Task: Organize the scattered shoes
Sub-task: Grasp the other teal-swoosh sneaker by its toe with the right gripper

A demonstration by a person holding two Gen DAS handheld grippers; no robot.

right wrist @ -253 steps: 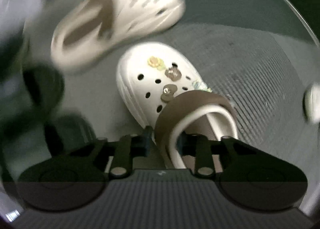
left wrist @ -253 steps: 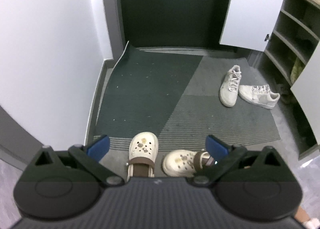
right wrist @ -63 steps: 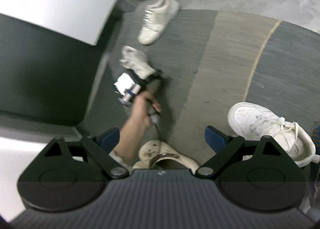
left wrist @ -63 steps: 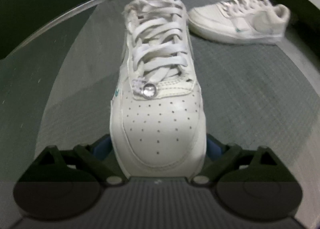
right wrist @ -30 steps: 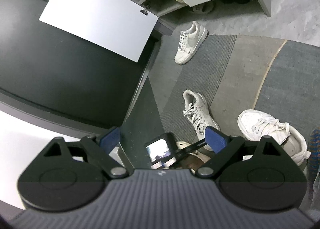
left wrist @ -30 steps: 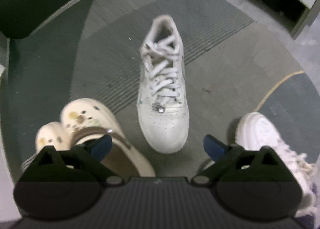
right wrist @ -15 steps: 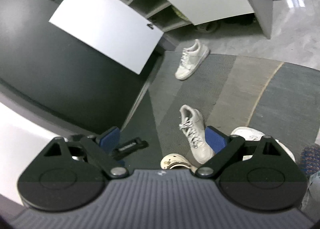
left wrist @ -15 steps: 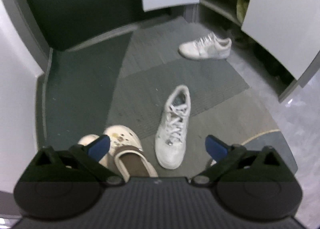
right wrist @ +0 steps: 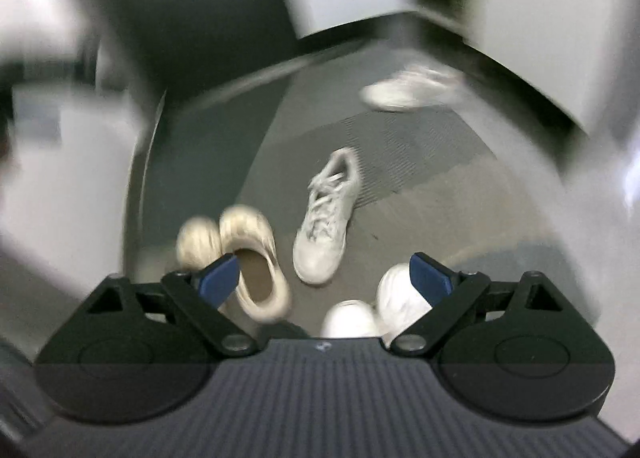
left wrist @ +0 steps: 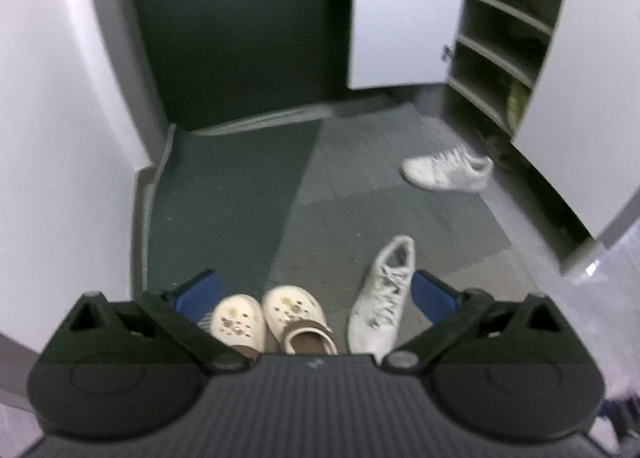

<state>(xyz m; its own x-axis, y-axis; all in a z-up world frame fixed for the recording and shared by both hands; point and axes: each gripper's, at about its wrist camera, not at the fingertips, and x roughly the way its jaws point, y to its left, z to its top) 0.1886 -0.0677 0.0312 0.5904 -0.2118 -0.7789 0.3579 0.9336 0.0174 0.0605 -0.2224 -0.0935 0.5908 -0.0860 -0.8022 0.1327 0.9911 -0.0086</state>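
Cream clogs [left wrist: 272, 318] paired beside the white sneaker [left wrist: 382, 298]; its mate [left wrist: 446, 174] lies apart; left gripper [left wrist: 316, 290] and right gripper [right wrist: 324, 274] spread, empty.

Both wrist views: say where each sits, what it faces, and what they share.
Left wrist: on the left tongs, held high, facing the entry floor and shelf cabinet; own open fingers show.
Right wrist: on the right tongs, blurred, facing the same floor; own open fingers show.
Shared: cream clogs, near sneaker, far sneaker.
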